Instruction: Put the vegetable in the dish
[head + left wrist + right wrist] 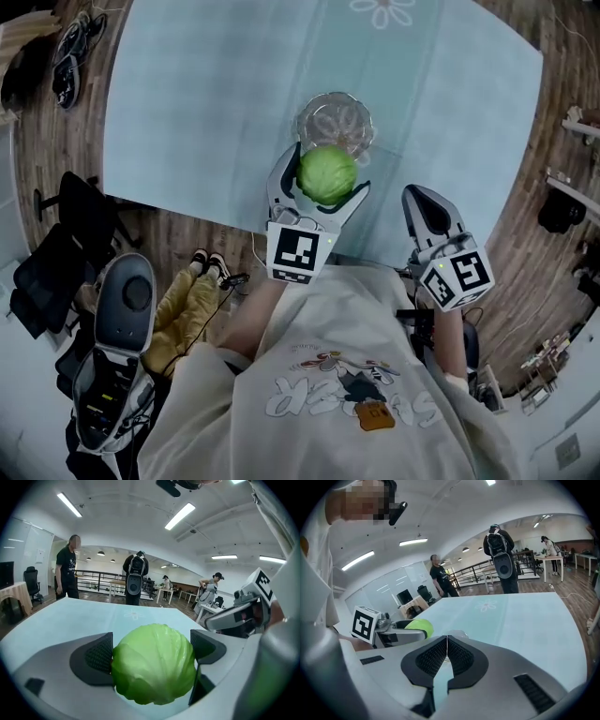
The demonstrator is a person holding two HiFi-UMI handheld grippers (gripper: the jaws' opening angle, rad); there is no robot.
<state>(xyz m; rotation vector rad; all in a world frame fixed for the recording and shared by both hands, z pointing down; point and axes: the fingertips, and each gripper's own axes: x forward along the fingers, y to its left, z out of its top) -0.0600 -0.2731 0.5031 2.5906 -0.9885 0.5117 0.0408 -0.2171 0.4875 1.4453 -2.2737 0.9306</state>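
A round green cabbage [327,174] fills the jaws of my left gripper [320,187], which is shut on it and holds it above the table, just on the near side of a clear glass dish [336,123]. In the left gripper view the cabbage [154,663] sits between the two dark pads [99,655], and the dish is hidden behind it. My right gripper [422,208] is at the near right of the table, shut with its pads [460,655] pressed together on nothing. From the right gripper view the cabbage [420,627] shows at the left.
The pale blue table [216,103] carries a flower print [382,11] at its far edge. A black office chair [66,253] and a grey device [117,347] stand on the wooden floor at left. Several people [67,568] stand beyond the table.
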